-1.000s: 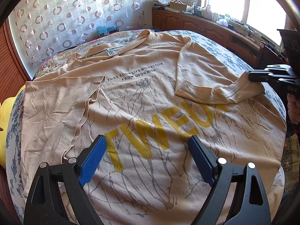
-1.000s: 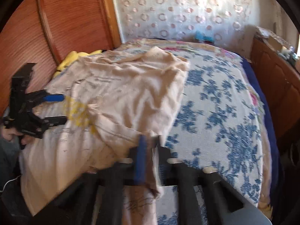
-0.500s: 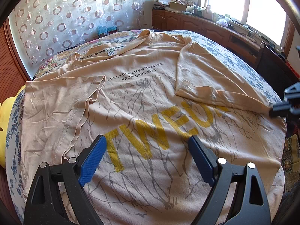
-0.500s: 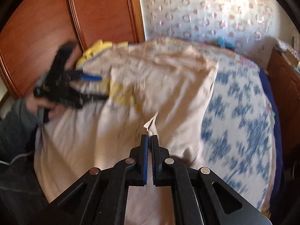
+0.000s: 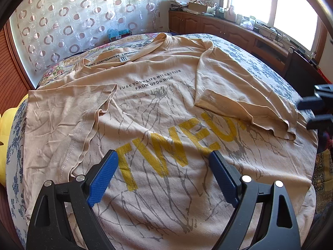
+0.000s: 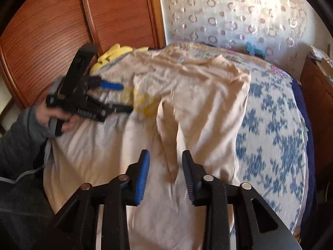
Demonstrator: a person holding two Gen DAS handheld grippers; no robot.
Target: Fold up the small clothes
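Note:
A beige T-shirt [image 5: 158,112] with yellow letters and grey line print lies spread on the bed. Both its sleeves are folded inward onto the body: the left sleeve [image 5: 68,112] and the right sleeve [image 5: 239,95]. My left gripper [image 5: 164,156] is open and empty, hovering over the shirt's lower part. My right gripper [image 6: 165,154] is open and empty above the shirt's side [image 6: 187,108]; it also shows at the right edge of the left wrist view [image 5: 316,112]. The left gripper appears in the right wrist view [image 6: 122,98].
The bed has a blue floral cover [image 6: 274,129]. A yellow pillow [image 5: 5,137] lies at the bed's left edge. A wooden wardrobe [image 6: 62,20] stands behind, a circle-patterned curtain [image 5: 68,20] at the head, and a cluttered wooden counter [image 5: 239,29] under the window.
My right gripper carried the right sleeve inward, laid it on the shirt body, opened and drew back to the bed's side. The left gripper stayed still.

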